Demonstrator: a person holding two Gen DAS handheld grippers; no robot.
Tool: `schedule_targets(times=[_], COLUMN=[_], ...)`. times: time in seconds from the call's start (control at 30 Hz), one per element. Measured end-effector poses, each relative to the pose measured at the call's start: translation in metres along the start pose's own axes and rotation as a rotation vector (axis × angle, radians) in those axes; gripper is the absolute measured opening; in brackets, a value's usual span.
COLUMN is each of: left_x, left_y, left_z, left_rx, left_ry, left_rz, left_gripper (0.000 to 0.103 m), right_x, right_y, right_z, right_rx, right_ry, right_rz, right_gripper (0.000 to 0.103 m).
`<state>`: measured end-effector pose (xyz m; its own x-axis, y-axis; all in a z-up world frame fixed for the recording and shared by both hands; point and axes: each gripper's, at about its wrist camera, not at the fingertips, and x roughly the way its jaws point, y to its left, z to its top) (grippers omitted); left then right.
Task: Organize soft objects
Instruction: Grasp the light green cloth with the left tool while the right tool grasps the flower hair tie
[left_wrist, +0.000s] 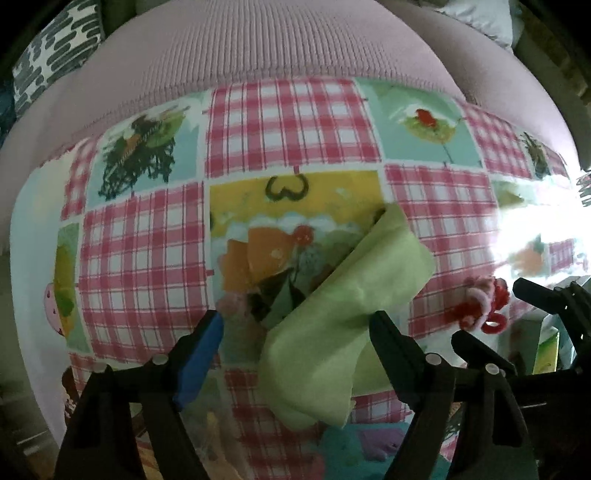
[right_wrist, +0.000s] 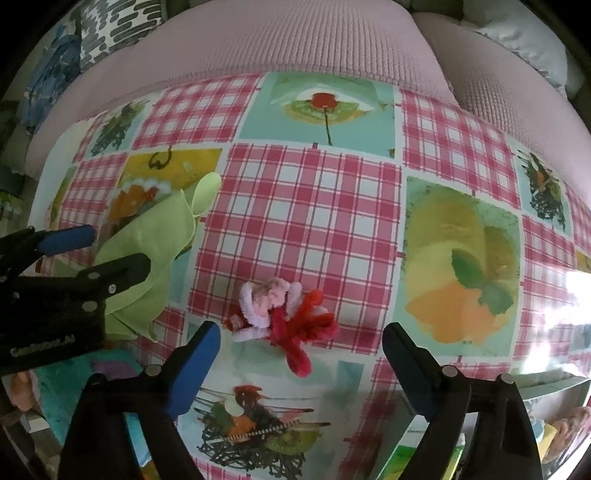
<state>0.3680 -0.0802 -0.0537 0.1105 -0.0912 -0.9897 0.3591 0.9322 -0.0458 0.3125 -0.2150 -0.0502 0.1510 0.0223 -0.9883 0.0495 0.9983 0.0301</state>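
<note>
Left wrist view: left claw (left_wrist: 295, 325) released, straddling green cloth (left_wrist: 343, 310) to gather it; right claw (right_wrist: 301, 343) released, poised over pipe-cleaner bundle (right_wrist: 284, 317) on bench (right_wrist: 314, 206).

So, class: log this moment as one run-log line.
left gripper: open over green cloth | right gripper: open over pipe-cleaner bundle | nothing held
</note>
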Motion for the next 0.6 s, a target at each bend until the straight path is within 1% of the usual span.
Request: schedule_targets(times=[0.13,0.2,0.23,0.3,0.4,0.47,0.5,0.53,0.57,0.6], left_x=[0.01,0.011,0.012,0.012,0.007,0.006,0.005,0.004,0.003,0.001], left_y=[-0.006,-0.009,-0.01,-0.008,-0.005,-0.008,-0.01,-0.011,-0.011,-0.011], left_z=[0.0,0.002,0.003,0.006,0.009,0.01,0.01,0.01,0.011,0.012], left_rx=[0.029,0.028,0.031,0.042,0.048,0.049,0.053,0.055,0.057,0.057], left_ry=[0.021,0.023,0.025,0.027,0.023,0.019,0.016,0.014,0.013,0.012], left_rz=[0.029,0.027,0.031,0.031,0.024,0.019,0.015,0.012,0.01,0.007], left_gripper=[0.081,0.08,0.077,0.073,0.061,0.049,0.045,0.039,0.036,0.035], right_x=[0.009,0.013,0.014,0.017,0.017,0.015,0.012,0.012,0.009,0.008], right_y=[0.001,0.004,0.005,0.006,0.007,0.007,0.009,0.009,0.008,0.008], right_z=[0.0,0.001,0.0,0.001,0.001,0.001,0.0,0.0,0.0,0.0], right_rx=[-0.005,-0.005,-0.008,-0.014,-0.019,-0.018,-0.019,-0.023,-0.027,-0.029], right_ry=[0.007,0.011,0.01,0.01,0.002,-0.003,-0.004,-0.006,-0.007,-0.008], right_rz=[-0.004,-0.007,-0.01,-0.016,-0.026,-0.021,-0.018,-0.019,-0.021,-0.021], right_gripper=[0.091,0.09,0.089,0.084,0.077,0.07,0.067,0.064,0.062,0.062])
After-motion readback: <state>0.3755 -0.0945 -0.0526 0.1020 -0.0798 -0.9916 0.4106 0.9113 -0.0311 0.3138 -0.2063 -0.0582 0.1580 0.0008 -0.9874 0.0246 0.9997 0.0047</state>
